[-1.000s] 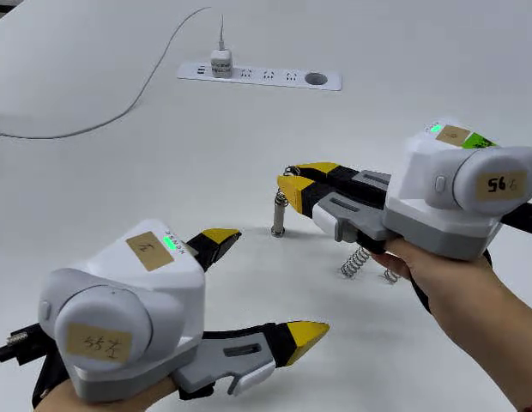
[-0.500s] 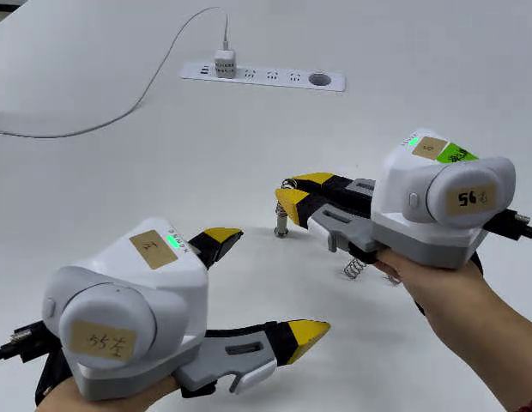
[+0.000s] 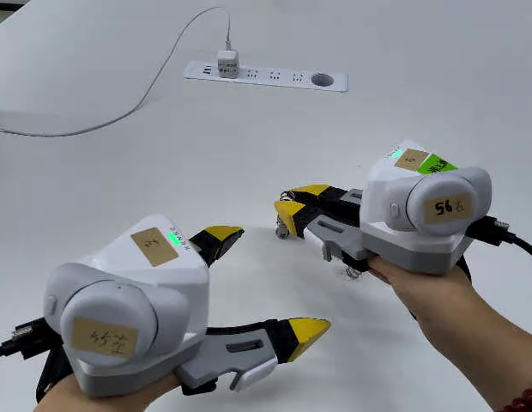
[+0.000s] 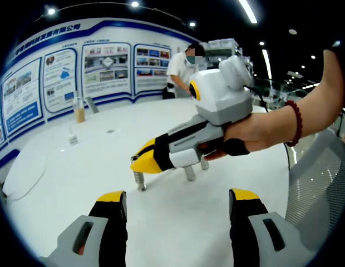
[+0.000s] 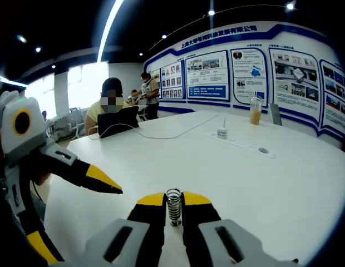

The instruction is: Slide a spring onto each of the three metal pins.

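Right gripper (image 3: 287, 212) pinches a spring (image 5: 173, 207) upright on the white workbench (image 3: 163, 172).
Its yellow-tipped jaws are drawn narrow around the coil, whose lower end meets the bench top at 6 o'clock in the right gripper view. In the left gripper view, two metal pins (image 4: 190, 173) stand just beside the gripped coil, at its 3 o'clock. The left gripper (image 3: 266, 283), at 7 o'clock in the head view, has its jaws spread wide and holds nothing. A power strip (image 3: 264, 75) lies at 12 o'clock.
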Motion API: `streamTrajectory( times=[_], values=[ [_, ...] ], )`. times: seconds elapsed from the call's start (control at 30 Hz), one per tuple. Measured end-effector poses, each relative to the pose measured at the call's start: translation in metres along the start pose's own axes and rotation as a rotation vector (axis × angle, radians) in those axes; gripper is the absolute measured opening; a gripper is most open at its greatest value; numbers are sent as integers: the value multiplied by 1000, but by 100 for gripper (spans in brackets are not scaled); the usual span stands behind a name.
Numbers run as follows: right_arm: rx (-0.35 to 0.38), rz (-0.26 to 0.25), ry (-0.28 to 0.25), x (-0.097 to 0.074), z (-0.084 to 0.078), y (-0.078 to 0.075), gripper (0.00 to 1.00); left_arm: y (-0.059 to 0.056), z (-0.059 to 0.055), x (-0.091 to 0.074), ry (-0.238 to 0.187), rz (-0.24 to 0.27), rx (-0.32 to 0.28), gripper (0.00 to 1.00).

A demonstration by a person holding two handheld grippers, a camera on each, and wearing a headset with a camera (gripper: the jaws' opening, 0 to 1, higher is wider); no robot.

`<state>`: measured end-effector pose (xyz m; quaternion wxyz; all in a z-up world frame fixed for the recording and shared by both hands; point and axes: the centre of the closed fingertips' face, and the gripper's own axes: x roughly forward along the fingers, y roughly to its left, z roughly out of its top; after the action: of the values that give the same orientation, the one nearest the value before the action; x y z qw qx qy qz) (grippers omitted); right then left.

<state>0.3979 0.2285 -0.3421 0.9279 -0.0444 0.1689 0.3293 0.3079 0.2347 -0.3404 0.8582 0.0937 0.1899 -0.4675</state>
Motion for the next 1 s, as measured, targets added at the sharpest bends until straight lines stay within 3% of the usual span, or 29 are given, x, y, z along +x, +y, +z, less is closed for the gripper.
streamTrajectory(
  times=[0.5,0.8,1.0],
  values=[
    [-13,-2,58,4,-17,1,11,2,-1,-1,6,8,5,76],
    [12,-7,63,2,-17,2,12,3,0,-1,5,12,7,75],
    [28,-13,46,-7,-6,4,17,4,1,-3,3,20,16,74]
  ],
)
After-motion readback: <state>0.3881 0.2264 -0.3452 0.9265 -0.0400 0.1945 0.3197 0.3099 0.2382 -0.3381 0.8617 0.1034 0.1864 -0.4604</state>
